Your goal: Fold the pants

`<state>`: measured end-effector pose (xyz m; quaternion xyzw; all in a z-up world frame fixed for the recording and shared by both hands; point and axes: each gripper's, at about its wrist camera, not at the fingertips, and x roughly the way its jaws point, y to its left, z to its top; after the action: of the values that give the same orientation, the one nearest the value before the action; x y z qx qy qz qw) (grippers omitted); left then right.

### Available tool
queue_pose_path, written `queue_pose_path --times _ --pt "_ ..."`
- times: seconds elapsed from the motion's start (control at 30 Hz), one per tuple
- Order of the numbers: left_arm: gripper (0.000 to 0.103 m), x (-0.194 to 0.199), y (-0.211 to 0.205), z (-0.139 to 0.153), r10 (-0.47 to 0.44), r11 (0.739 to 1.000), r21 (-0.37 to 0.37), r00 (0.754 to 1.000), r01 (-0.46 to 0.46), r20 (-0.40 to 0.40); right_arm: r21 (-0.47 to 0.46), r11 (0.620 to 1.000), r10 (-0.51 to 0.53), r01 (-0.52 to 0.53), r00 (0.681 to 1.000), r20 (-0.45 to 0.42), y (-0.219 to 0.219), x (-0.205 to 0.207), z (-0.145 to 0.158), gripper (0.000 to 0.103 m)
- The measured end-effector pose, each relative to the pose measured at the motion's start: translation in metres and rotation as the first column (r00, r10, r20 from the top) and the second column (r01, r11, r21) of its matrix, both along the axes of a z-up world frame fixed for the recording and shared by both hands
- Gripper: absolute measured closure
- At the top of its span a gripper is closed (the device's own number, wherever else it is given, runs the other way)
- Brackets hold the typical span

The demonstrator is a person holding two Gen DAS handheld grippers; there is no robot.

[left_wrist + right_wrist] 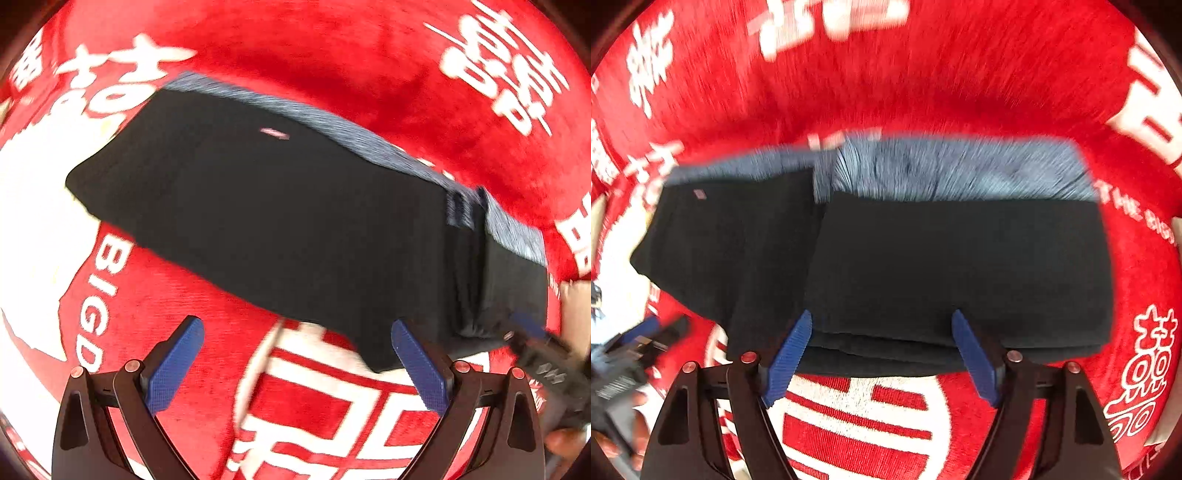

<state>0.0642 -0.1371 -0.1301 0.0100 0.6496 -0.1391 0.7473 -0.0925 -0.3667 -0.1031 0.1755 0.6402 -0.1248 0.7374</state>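
Black pants (266, 206) with a grey-blue inner band (332, 129) lie folded on a red cloth. In the right wrist view the pants (923, 266) show a folded layer on the right over a flat part on the left, with the grey-blue band (942, 170) along the far edge. My left gripper (295, 328) is open and empty, just short of the pants' near edge. My right gripper (882, 321) is open, its blue fingertips (964, 332) at the near edge of the folded layer. The right gripper also shows in the left wrist view (532, 332) at the pants' right end.
The red cloth (332, 55) with white characters and a white round emblem (857, 417) covers the whole surface. The left gripper and a hand show at the lower left of the right wrist view (653, 332).
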Motion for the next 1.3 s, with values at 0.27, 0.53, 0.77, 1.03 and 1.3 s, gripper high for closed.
queue_pose_path --times 0.27,0.53,0.77,1.03,1.3 --pt "0.002 0.016 0.074 -0.007 0.19 0.968 -0.157 0.981 -0.195 -0.046 -0.119 0.983 0.13 -0.139 0.988 -0.081 0.037 -0.004 -0.002 0.015" --pt "0.002 0.045 0.121 -0.018 0.307 0.893 -0.331 0.95 -0.306 -0.052 -0.136 0.976 0.154 -0.171 0.98 -0.128 0.046 -0.009 -0.015 0.011" --pt "0.002 0.07 0.132 -0.048 0.386 0.781 -0.486 0.915 -0.392 -0.118 -0.148 0.971 0.17 -0.187 0.978 -0.122 0.048 -0.013 -0.016 0.011" --pt "0.002 0.082 0.128 -0.051 0.393 0.715 -0.583 0.911 -0.387 -0.124 -0.158 0.971 0.163 -0.181 0.979 -0.12 0.052 -0.012 -0.018 0.01" --pt "0.002 0.098 0.121 -0.062 0.407 0.668 -0.624 0.901 -0.405 -0.15 -0.149 0.971 0.168 -0.185 0.978 -0.122 0.049 -0.01 -0.014 0.01"
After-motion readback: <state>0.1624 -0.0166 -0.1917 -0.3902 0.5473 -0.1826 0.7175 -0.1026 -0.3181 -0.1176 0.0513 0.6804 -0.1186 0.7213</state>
